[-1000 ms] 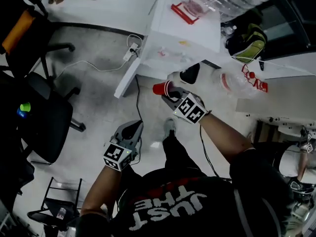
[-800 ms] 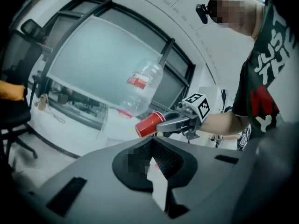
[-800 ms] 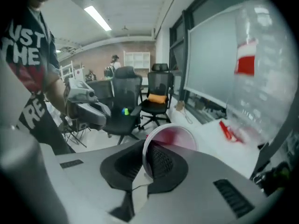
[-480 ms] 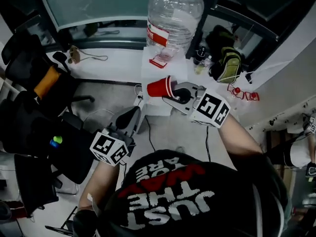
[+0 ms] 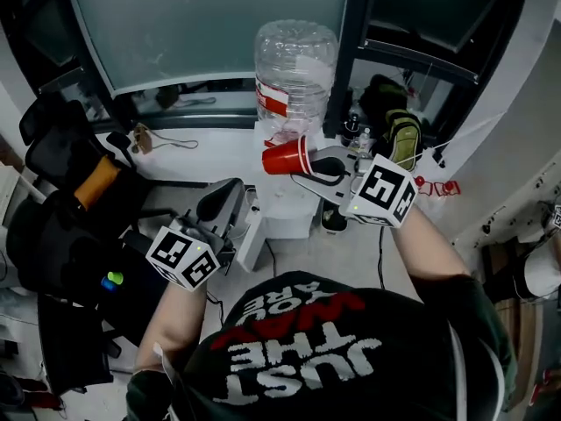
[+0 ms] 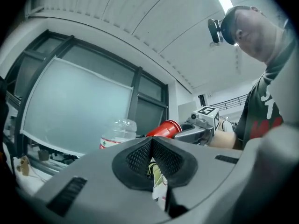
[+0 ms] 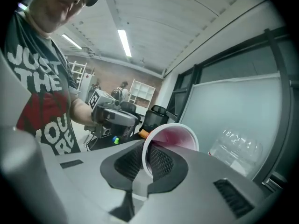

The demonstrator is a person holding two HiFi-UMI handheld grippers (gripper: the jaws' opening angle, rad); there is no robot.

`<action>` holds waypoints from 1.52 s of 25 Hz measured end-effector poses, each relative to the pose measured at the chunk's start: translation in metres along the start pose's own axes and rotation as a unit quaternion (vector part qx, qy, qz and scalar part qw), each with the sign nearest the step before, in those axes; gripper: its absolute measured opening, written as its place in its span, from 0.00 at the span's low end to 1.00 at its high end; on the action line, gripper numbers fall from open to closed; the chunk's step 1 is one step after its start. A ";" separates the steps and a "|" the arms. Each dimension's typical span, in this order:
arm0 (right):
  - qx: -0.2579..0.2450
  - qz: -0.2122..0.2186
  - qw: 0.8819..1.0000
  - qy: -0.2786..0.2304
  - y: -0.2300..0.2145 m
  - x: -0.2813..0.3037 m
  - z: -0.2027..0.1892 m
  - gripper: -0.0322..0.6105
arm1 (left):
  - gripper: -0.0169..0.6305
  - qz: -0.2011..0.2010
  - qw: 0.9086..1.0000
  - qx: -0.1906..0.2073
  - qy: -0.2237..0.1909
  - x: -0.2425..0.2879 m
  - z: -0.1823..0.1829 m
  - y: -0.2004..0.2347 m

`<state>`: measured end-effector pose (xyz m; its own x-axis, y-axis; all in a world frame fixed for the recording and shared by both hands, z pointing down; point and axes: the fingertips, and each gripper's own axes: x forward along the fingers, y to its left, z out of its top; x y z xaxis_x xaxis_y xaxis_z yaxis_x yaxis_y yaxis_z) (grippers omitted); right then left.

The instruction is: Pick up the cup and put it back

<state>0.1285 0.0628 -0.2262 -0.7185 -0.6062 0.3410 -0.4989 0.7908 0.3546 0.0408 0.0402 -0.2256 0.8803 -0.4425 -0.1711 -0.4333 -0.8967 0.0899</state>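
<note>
Carrying is the step in hand, as I judge it: the red plastic cup (image 5: 283, 158) is already off every surface and the putting back is not yet done. The right gripper (image 5: 312, 165) is clenched on the cup's wall at the rim, one pad inside the mouth and the other outside, as the right gripper view shows plainly. In the head view the cup hangs in the air just in front of the large clear water bottle (image 5: 295, 64), low against the bottle's base, touching nothing but the pads.

The cup lies on its side. Its long axis runs roughly level and across the head view, in line with the right gripper's reach. The closed base points away from that gripper, to the left of the bottle; the open mouth, pale pink inside, faces back along the jaws.

The left gripper (image 6: 150, 143) is closed with its pad tips meeting and nothing between them. It sits lower and well to the left of the bottle, taking no part.

The next move likely calls for bringing the cup down toward a resting place, rolling the wrist so the base turns downward and the long axis stands upright, and only then loosening the pinch. Which spot it belongs on I cannot tell.
</note>
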 end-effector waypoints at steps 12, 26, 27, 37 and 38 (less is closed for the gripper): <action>-0.021 0.004 1.000 -0.002 0.007 0.004 0.013 0.12 | 0.03 0.004 1.000 0.004 -0.010 -0.008 0.007 0.001; -0.009 0.035 0.999 0.019 0.015 0.028 -0.009 0.12 | 0.03 0.023 1.000 -0.019 0.006 -0.017 -0.034 0.019; -0.007 0.041 0.999 0.026 0.017 0.034 -0.016 0.12 | 0.03 0.027 0.999 -0.024 0.011 -0.019 -0.044 0.024; 0.044 0.087 0.988 0.120 0.036 0.150 -0.176 0.12 | 0.03 0.080 0.990 -0.080 0.081 -0.032 -0.229 0.092; 0.055 0.092 0.985 0.133 0.042 0.165 -0.205 0.12 | 0.03 0.088 0.988 -0.091 0.090 -0.038 -0.259 0.097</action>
<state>0.0883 -0.0216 0.0236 -0.6566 -0.4411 0.6118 -0.4322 0.8848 0.1741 0.0153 -0.0290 0.0441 0.8218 -0.5684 0.0393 -0.5550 -0.7831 0.2806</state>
